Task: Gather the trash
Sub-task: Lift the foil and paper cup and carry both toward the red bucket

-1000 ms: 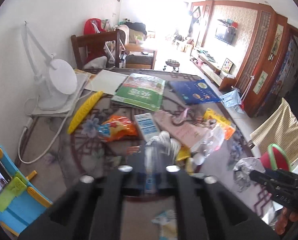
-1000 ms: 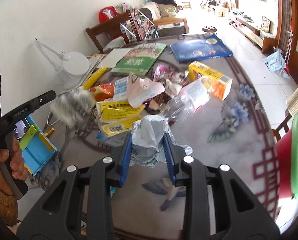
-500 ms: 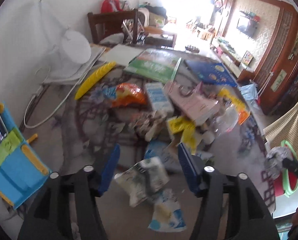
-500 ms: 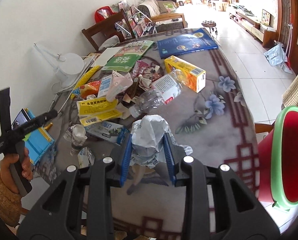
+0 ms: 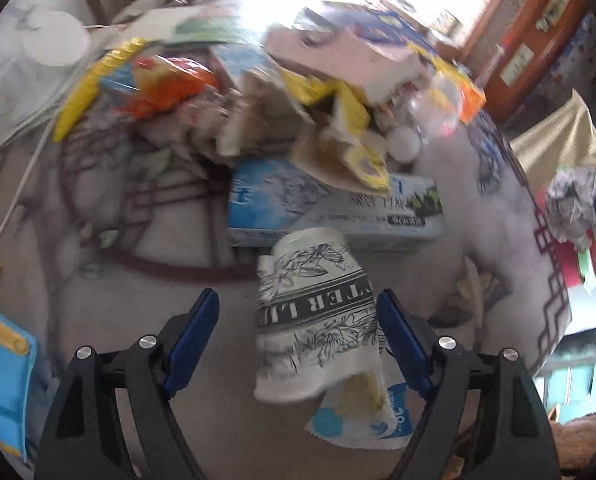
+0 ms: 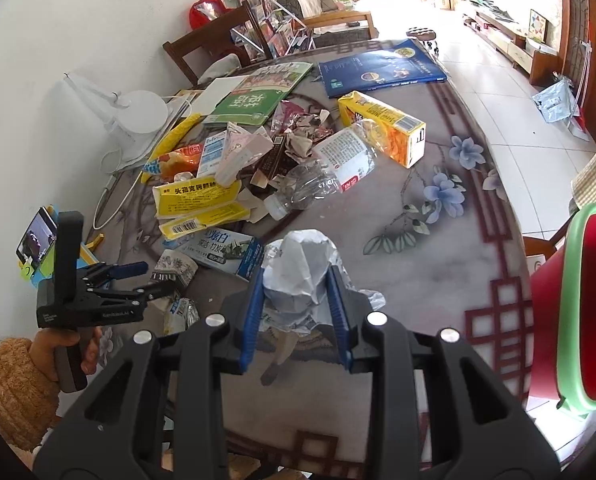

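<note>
Floral-patterned cloth covers the bench (image 6: 449,240), which sits against a white wall with a tiled living room beyond. Trash lies heaped mid-bench: a clear bottle (image 6: 329,172), an orange carton (image 6: 381,128), yellow wrappers (image 6: 198,204) and a blue-and-white box (image 5: 333,208). The left claw (image 5: 298,336) is spread wide with nothing gripped; a crushed paper cup (image 5: 313,316) with black print lies between its blue pads (image 5: 192,336), closer to the right pad, and I cannot tell whether they touch. A small packet (image 5: 361,416) lies under the cup. The right claw (image 6: 296,308) is clamped on a crumpled silver wrapper (image 6: 301,268), above the bench. A red bin (image 6: 577,312) with a green rim stands just past the bench's right edge.
</note>
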The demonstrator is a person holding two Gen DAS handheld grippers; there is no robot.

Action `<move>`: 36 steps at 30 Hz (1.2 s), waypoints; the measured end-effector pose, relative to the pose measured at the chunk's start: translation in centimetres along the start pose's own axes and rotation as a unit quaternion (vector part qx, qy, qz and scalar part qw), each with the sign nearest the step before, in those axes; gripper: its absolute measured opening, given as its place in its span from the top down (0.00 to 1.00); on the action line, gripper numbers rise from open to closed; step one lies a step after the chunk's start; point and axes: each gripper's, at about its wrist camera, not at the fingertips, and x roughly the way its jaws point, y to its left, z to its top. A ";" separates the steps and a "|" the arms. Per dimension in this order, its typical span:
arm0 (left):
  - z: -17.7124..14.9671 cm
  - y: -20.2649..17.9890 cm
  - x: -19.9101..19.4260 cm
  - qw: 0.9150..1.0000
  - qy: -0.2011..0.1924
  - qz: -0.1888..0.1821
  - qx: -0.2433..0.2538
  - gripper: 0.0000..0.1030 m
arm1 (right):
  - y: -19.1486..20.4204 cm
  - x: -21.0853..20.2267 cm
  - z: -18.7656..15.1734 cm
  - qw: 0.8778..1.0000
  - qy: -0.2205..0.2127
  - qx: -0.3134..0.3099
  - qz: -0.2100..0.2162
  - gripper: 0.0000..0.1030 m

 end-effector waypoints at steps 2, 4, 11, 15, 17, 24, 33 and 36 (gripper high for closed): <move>0.0 -0.2 0.5 1.000 0.006 -0.003 0.006 0.25 | 0.2 0.2 0.0 1.000 0.001 0.004 -0.003 0.70; -0.1 0.2 0.6 1.000 0.007 -0.019 -0.006 0.36 | 0.5 0.5 0.0 1.000 0.002 0.006 -0.006 0.70; -0.7 2.5 -0.3 0.998 -0.004 -0.036 -0.043 0.43 | 2.2 1.8 0.2 1.000 0.008 0.009 -0.007 0.70; -1.0 4.3 -3.0 0.997 -0.035 -0.028 -0.069 0.43 | 3.3 2.3 0.4 1.000 0.006 0.005 -0.005 0.70; -0.8 4.9 -4.6 0.995 -0.057 -0.029 -0.075 0.43 | 3.8 2.3 0.6 1.000 0.003 0.001 -0.005 0.70; 1.7 2.3 -9.1 0.990 -0.128 -0.038 -0.043 0.43 | 3.8 1.1 1.6 1.000 -0.023 -0.006 -0.011 0.70; 5.6 -7.0 -10.5 0.980 -0.163 -0.117 0.013 0.42 | -1.9 -3.7 1.6 0.996 -0.070 0.020 -0.050 0.70; 6.8 -11.8 -10.6 0.974 -0.170 -0.142 0.043 0.42 | -5.2 -5.7 1.1 0.993 -0.082 0.042 -0.069 0.70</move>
